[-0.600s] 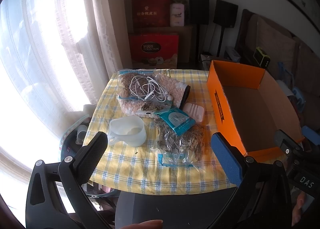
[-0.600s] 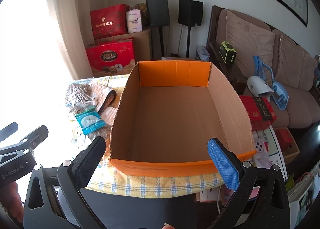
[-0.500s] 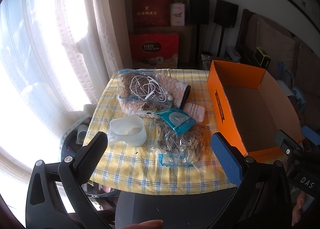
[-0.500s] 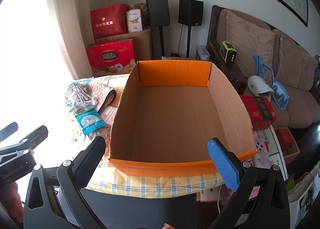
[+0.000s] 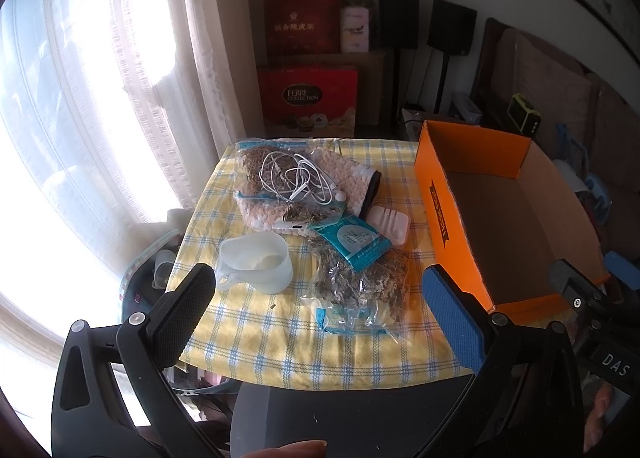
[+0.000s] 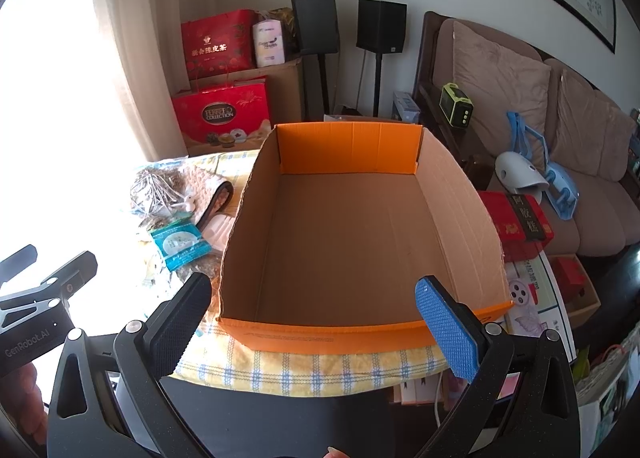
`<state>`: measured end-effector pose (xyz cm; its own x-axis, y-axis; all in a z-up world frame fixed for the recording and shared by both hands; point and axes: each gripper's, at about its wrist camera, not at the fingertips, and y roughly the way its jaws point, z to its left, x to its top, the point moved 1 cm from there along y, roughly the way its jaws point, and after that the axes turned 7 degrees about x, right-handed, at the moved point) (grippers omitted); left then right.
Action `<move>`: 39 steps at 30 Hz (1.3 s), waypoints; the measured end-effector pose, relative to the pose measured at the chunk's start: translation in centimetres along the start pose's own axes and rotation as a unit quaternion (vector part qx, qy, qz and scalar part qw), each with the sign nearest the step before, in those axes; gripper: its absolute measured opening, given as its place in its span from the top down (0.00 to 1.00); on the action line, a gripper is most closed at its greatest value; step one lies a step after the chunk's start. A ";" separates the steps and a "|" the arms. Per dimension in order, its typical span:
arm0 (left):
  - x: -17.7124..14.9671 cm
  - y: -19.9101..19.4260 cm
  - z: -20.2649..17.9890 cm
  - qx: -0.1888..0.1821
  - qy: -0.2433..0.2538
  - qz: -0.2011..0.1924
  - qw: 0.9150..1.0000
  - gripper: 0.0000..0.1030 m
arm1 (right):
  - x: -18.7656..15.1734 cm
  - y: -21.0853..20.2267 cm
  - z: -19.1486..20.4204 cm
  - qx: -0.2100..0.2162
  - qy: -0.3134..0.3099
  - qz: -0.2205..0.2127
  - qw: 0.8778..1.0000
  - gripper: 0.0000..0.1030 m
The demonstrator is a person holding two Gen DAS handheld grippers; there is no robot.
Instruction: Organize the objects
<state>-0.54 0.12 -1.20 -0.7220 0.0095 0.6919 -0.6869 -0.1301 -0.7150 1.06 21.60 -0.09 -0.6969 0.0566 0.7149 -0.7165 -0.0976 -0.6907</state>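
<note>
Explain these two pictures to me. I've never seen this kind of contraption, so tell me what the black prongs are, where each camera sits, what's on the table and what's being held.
No robot here: a person holds a hand-operated gripper in each hand, each with a fisheye camera looking along its two fingers. The black and blue prongs are those fingers. The left gripper looks over a yellow checked tablecloth with a translucent measuring cup, bags of dried herbs, a teal packet, tangled white earphones, and a pink soap dish. The right gripper looks into an empty orange cardboard box. Both grippers are open and hold nothing.
</note>
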 end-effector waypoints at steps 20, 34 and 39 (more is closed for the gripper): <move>0.1 0.0 0.0 -0.003 0.001 0.003 1.000 0.00 | -0.1 0.0 0.0 0.001 0.000 -0.001 1.000 0.00; 0.0 0.1 0.0 -0.003 0.001 0.003 1.000 0.00 | 0.0 0.1 -0.1 -0.001 0.001 0.000 1.000 0.00; 0.1 0.2 0.0 -0.004 0.002 0.004 1.000 0.00 | 0.0 0.2 -0.4 -0.004 0.005 0.001 1.000 0.00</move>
<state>-0.74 0.12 -1.28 -0.7278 0.0126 0.6857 -0.6817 -0.1224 -0.7213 0.92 21.95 -0.31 -0.6986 0.0656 0.7125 -0.7153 -0.0897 -0.6930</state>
